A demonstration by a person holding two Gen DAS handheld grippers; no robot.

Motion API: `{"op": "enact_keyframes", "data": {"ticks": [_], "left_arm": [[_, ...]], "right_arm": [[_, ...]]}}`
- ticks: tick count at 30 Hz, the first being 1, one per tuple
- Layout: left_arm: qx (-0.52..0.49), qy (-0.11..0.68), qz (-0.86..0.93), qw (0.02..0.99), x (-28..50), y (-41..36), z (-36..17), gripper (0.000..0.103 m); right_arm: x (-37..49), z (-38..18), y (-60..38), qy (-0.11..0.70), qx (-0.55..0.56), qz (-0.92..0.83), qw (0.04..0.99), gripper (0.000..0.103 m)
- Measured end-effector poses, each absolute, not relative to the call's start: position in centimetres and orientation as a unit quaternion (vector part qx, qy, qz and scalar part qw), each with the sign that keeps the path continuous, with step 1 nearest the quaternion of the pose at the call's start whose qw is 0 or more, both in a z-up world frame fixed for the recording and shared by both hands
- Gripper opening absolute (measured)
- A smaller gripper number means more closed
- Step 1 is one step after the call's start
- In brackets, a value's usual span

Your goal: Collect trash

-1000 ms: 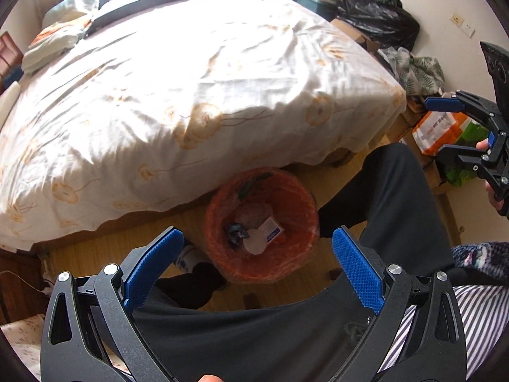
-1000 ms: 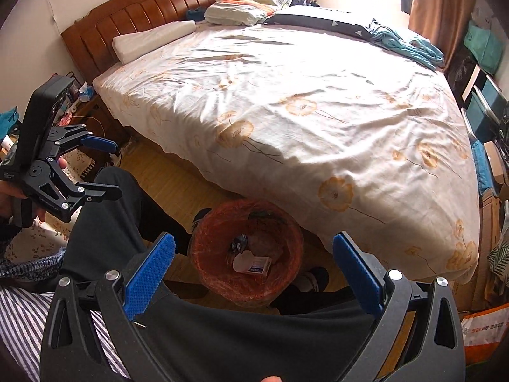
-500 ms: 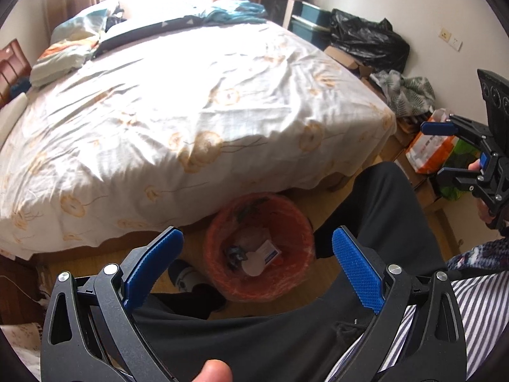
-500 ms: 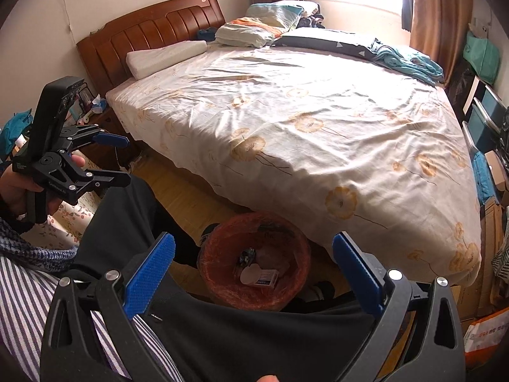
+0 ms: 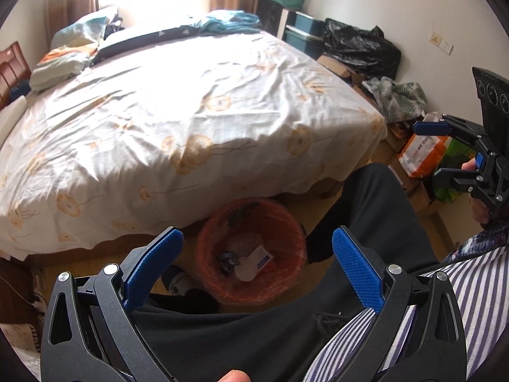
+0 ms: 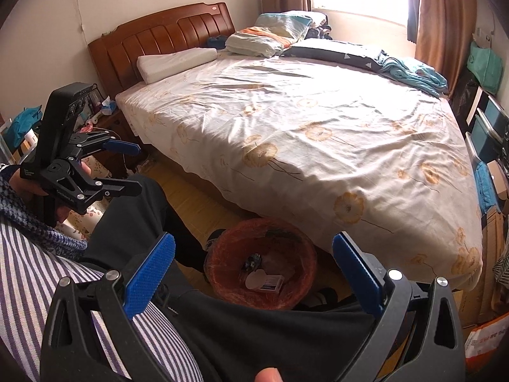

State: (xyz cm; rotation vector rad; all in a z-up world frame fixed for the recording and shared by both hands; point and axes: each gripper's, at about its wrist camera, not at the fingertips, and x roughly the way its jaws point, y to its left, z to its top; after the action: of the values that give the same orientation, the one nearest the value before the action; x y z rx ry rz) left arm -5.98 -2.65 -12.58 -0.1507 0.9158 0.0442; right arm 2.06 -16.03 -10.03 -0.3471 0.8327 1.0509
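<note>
An orange mesh trash bin (image 5: 288, 229) stands on the floor at the foot of the bed, between the person's legs; it also shows in the right wrist view (image 6: 229, 278). Inside lie a white box (image 5: 263, 257), a white round lid (image 6: 257, 278) and dark scraps. My left gripper (image 5: 257, 262) is open and empty, held above the lap over the bin. My right gripper (image 6: 254, 265) is open and empty too. Each gripper shows in the other's view: the right one (image 5: 435, 149) at the far right, the left one (image 6: 132, 167) at the left.
A large bed (image 6: 318, 121) with a flowered sheet fills the middle. A wooden headboard (image 6: 165, 38) and a nightstand (image 6: 108, 124) stand at the left. Black bags (image 5: 362, 49), boxes and an orange bag (image 5: 423, 152) crowd the right wall. The person's black-trousered legs (image 5: 366, 203) flank the bin.
Both grippers have risen and pulled back from the bin, so more of the bed and room shows. Both stay open and empty.
</note>
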Motion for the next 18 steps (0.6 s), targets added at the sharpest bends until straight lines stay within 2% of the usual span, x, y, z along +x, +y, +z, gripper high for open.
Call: {"op": "enact_keyframes", "data": {"ticks": [18], "left_arm": [[-0.102, 0.416, 0.030, 0.903, -8.1, -3.1, -9.1, 0.097]], "right_arm": [[1.1, -7.8, -16.4, 0.390, -0.145, 0.486, 0.769, 0.098]]}}
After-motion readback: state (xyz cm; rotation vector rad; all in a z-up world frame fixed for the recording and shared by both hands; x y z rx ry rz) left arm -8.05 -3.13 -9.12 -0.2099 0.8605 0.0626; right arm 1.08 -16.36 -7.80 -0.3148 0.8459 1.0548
